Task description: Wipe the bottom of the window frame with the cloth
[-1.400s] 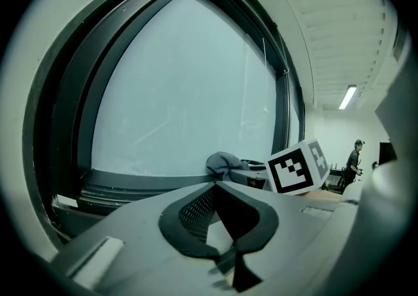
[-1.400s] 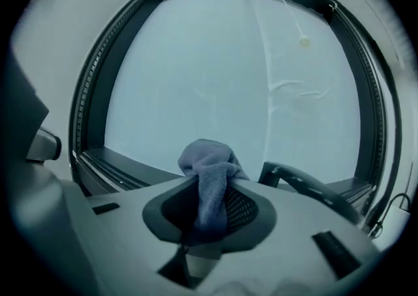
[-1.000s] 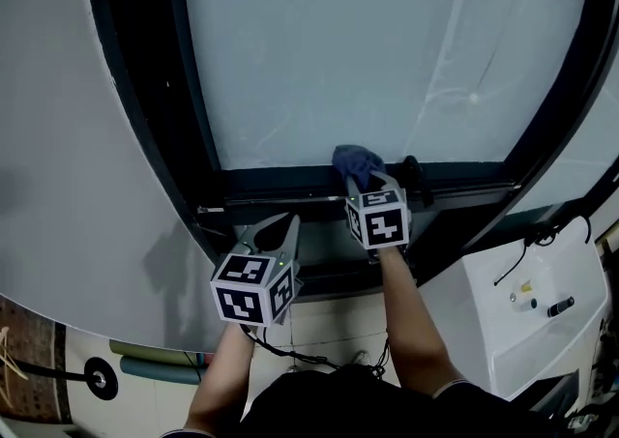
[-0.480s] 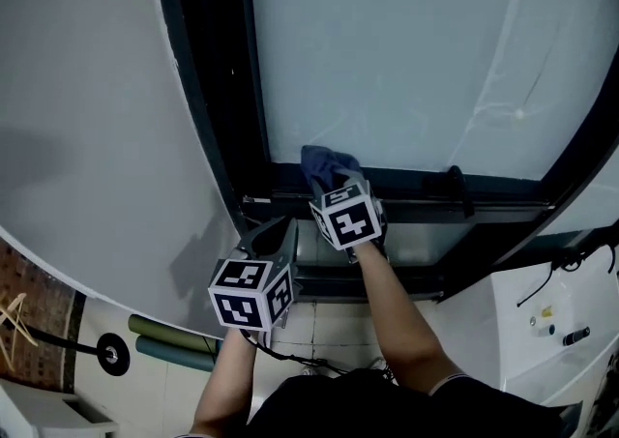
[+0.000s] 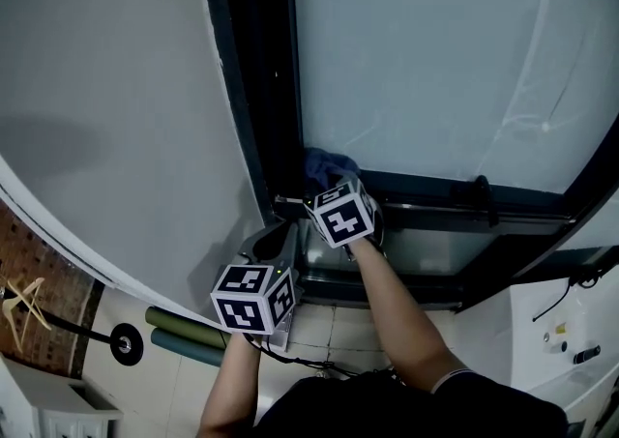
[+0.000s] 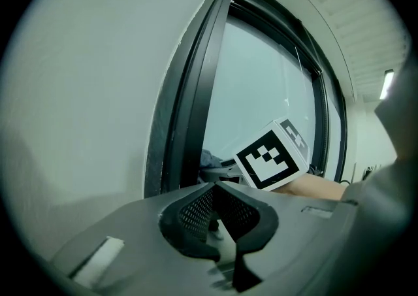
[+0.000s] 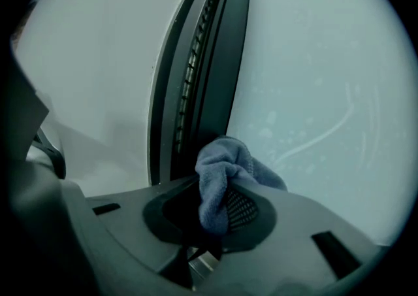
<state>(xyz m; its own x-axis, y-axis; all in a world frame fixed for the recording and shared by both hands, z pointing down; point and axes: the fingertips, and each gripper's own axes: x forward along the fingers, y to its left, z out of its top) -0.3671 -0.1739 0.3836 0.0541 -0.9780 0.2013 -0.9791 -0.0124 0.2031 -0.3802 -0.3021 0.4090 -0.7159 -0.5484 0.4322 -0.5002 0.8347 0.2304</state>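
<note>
Left gripper hung idle with its jaws closed on nothing, low and to the left of its partner and close to the grey wall. The right gripper was clamped on the blue cloth, which bulged ahead of its tips. The cloth sat in the corner where the bottom of the window frame met the upright frame member.

Only a fold seemed pinched, so dragging it hard along the rail could probably pull it free, or let the bare jaw tips scrape the glass. The upright blocked any travel further left. Off to the right gripper's right, a dark latch stood on the rail, where a passing cloth might snag.
</note>
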